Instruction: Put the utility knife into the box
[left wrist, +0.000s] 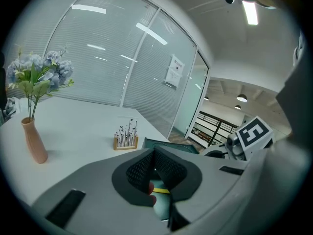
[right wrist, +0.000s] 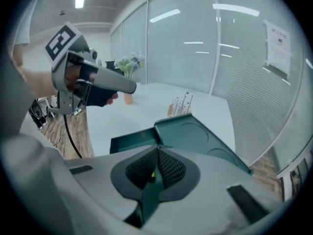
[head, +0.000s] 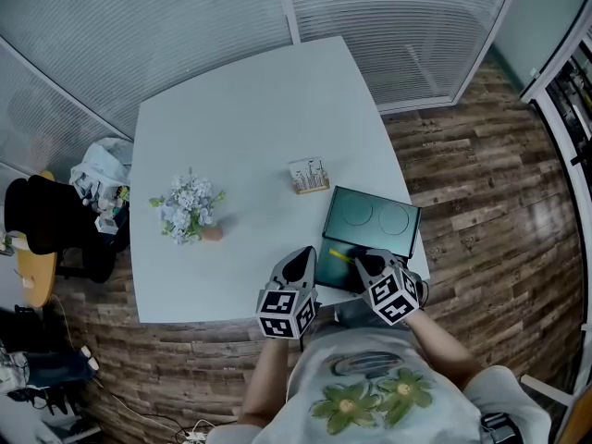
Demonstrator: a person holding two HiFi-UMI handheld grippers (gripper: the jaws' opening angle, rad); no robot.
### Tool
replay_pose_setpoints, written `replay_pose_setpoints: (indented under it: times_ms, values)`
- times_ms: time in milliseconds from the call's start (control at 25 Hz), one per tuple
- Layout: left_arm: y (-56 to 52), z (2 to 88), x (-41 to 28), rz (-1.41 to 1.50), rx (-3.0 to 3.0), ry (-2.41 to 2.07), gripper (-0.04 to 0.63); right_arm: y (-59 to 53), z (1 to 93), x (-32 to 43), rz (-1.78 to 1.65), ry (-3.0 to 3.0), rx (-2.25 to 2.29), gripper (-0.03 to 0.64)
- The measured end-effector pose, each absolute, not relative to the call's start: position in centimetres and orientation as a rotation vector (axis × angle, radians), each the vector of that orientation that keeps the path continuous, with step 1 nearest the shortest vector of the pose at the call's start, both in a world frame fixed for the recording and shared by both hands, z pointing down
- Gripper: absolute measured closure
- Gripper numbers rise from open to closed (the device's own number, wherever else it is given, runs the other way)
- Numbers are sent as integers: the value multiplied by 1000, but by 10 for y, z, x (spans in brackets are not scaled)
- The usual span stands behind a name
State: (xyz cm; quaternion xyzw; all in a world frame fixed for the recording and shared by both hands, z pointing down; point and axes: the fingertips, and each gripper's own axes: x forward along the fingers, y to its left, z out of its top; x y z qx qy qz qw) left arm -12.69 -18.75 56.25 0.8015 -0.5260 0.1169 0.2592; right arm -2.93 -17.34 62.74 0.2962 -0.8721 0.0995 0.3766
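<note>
A dark green box [head: 323, 273] lies open near the table's front right edge, its lid [head: 370, 218] folded back. The yellow utility knife [head: 342, 254] lies inside the box. Through the gap under my left gripper's [left wrist: 154, 152] pads the knife [left wrist: 160, 191] shows as a yellow strip with a red end. My left gripper [head: 305, 259] hangs at the box's left edge, jaws shut with nothing clearly between them. My right gripper [head: 368, 262] is at the box's near side. In its own view the right gripper [right wrist: 157, 151] is shut on a green wall [right wrist: 150, 195] of the box.
A vase of pale blue flowers [head: 190, 206] stands at the table's left. A small wooden card holder [head: 309, 175] sits just behind the box lid. A dark chair [head: 55, 220] and bags are off the table's left; glass walls run behind.
</note>
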Motion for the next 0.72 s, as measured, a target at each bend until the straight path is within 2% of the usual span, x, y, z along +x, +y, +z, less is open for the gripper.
replay_pose_setpoints:
  times_ms: [400, 720]
  values:
    - [-181, 546, -114, 311, 2218, -1419, 601, -173, 540, -32, 252, -2492, 878, 615]
    - [-171, 532, -98, 308, 2274, -1393, 601, -168, 515, -31, 196, -2548, 897, 615]
